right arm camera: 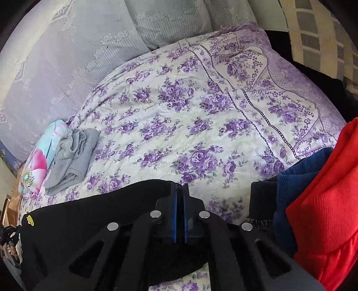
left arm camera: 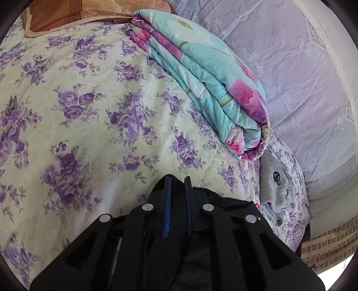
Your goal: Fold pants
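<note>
The black pants (right arm camera: 89, 212) lie on the purple-flowered bedsheet (right arm camera: 179, 125) and carry a small yellow smiley badge (right arm camera: 30, 220) near their left end. My right gripper (right arm camera: 179, 187) is shut on the pants' upper edge, its blue pads almost touching. In the left wrist view the pants (left arm camera: 232, 201) bunch up around my left gripper (left arm camera: 177, 179). Its blue pads stand a little apart with a thick fold of black cloth filling the gap, so it is shut on them. Most of the pants is hidden under both grippers.
A folded teal and pink quilt (left arm camera: 212, 89) lies along the far side, against a lace curtain (left arm camera: 290, 67). A crumpled grey garment (left arm camera: 275, 192) sits beside it. Red (right arm camera: 324, 212) and blue (right arm camera: 295, 185) clothes are piled at the right. An orange pillow (left arm camera: 78, 15) is at the head.
</note>
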Demonstrator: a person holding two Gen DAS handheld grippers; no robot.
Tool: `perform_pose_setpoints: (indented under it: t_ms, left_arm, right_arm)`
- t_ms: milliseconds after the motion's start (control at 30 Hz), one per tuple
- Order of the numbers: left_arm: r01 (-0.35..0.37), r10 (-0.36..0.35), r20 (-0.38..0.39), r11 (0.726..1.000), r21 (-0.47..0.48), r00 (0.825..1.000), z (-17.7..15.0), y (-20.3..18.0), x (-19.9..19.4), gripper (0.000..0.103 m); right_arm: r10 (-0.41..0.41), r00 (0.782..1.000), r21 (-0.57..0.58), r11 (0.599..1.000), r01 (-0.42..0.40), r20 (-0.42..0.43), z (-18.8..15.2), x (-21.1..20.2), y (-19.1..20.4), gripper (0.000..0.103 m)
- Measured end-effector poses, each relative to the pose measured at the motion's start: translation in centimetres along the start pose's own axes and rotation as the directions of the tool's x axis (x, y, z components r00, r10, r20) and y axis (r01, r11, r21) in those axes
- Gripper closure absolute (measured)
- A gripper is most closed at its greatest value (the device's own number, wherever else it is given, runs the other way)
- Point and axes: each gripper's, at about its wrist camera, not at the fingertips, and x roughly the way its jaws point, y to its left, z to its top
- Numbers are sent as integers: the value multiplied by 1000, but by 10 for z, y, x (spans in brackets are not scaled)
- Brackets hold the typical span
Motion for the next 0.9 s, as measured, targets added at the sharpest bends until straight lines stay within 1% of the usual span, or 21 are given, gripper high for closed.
perform_pose_setpoints:
  t_ms: [33, 67, 100, 133, 167, 200, 233, 267, 300, 333, 400, 467, 567, 633, 767, 900]
  left_arm:
    - [8, -8, -7, 1000, -16, 1000, 0, 1, 0, 65]
    - [13, -13, -14, 1000, -28, 1000, 0, 1, 1, 55]
    - [7, -8, -19, 999, -36, 1000, -1, 1, 3, 48]
    - [3, -4, -29, 999, -34, 1000, 0, -1, 6, 49]
    - [5, -6, -44, 1000, -23, 999, -1, -3, 10, 52]
    - [6, -7, -61, 1000, -10, 998, -1, -6, 14, 66]
    - [-16, 16, -71, 1000, 2, 997, -1, -8, 17, 78]
    - [-41, 42, -71, 999, 9, 997, -2, -10, 18, 84]
    - [-41, 42, -76, 999, 12, 996, -1, -10, 18, 97]
    - [-16, 16, -83, 1000, 4, 996, -1, -9, 17, 99]
    - [3, -4, -63, 1000, -5, 998, 1, -9, 7, 100]
    - [38, -38, -43, 999, -1, 998, 3, -10, -6, 100]
    - [127, -128, -22, 992, -6, 992, 4, -12, -33, 100]
    - [152, -151, -18, 988, 11, 988, 1, -15, -49, 100]
    - [186, -186, -4, 981, 50, 983, -11, -15, -82, 100]
    - [245, -245, 20, 969, 33, 969, -29, 4, -117, 100]
  right_arm:
    - [2, 1000, -2, 1000, -2, 0, 0, -2, 1, 99]
    - [3, 1000, -5, 1000, -3, -1, 0, -3, 2, 99]
    - [3, 1000, -5, 1000, -3, -1, 0, -4, 3, 99]
    - [5, 1000, -2, 1000, -5, -2, -1, -4, 3, 99]
    - [7, 1000, 1, 1000, -7, -4, -1, -4, 4, 99]
    - [9, 1000, 5, 1000, -9, -3, -1, -4, 4, 99]
    - [11, 1000, 7, 1000, -11, -2, -1, -5, 4, 99]
    - [12, 1000, 7, 1000, -12, -2, -1, -6, 5, 99]
    - [14, 1000, 5, 1000, -14, -1, -1, -8, 6, 99]
    - [14, 1000, 5, 1000, -14, 3, -1, -11, 6, 99]
    - [18, 1000, 5, 1000, -19, 11, 1, -17, 7, 99]
    - [25, 999, 13, 1000, -25, 28, 1, -27, 6, 99]
    - [45, 997, 18, 999, -46, 58, 0, -50, 5, 99]
    - [57, 996, 15, 998, -58, 74, -4, -66, 4, 99]
    - [83, 990, 17, 996, -85, 112, -22, -106, -5, 99]
    - [104, 983, 43, 993, -112, 152, -56, -153, -25, 99]
